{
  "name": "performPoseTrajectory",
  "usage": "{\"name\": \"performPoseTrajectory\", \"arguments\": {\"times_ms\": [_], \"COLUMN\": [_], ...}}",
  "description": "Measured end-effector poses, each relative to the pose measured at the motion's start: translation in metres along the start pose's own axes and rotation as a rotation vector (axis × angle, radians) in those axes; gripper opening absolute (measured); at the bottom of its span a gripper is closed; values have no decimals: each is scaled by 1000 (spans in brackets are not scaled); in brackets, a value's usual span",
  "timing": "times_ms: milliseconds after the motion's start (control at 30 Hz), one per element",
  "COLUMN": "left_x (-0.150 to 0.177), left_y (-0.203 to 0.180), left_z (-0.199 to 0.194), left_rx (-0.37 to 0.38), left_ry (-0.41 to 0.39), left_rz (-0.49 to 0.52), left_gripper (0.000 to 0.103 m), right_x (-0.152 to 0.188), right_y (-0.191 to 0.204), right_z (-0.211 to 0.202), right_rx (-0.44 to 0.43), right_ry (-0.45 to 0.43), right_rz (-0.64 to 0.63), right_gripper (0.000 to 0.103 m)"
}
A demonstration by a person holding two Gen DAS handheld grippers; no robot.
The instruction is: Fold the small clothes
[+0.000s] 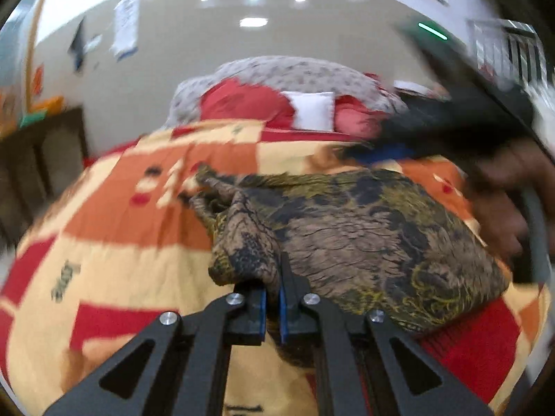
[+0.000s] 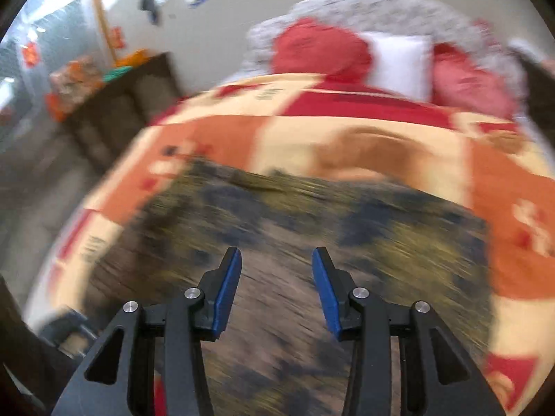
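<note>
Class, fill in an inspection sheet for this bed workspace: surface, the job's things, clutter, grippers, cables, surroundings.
Surface: bed with a patchwork blanket in orange, cream and red.
Job's things: one brown-and-olive patterned garment, lying rumpled on the blanket.
Clutter: red pillows and a white pillow at the head of the bed.
Grippers: left gripper shut on a bunched corner of the garment; right gripper open above the garment, holding nothing.
Cables: nothing seen.
Surroundings: dark cabinet beside the bed; papers on the wall; ceiling lights on.
</note>
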State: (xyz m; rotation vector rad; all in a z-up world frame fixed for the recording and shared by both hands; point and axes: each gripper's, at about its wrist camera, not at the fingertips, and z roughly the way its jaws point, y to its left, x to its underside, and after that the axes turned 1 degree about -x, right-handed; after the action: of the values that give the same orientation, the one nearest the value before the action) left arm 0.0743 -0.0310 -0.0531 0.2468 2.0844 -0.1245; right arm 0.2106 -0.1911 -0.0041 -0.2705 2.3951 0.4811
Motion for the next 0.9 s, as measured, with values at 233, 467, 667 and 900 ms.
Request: {"name": "performPoseTrajectory", "arguments": {"times_ms": [233, 467, 667, 900], "left_x": [-8, -11, -9, -17], "left_y": [-21, -32, -40, -51], "left_z": [0, 2, 1, -10], "left_rx": [46, 65, 87, 130], "left_ry": [-33, -44, -37, -49], "left_rz": [83, 129, 155, 169], "left_gripper": [5, 5, 5, 4], "right_x": [-53, -67, -75, -79], "right_y": [31, 54, 69, 43], "right_z": [57, 109, 134, 114], "right_rx": [-226, -222, -58, -26], "right_ry": [108, 255, 348, 349], "right_rz": [-57, -44, -164, -148], "right_gripper": [44, 44, 39, 7]}}
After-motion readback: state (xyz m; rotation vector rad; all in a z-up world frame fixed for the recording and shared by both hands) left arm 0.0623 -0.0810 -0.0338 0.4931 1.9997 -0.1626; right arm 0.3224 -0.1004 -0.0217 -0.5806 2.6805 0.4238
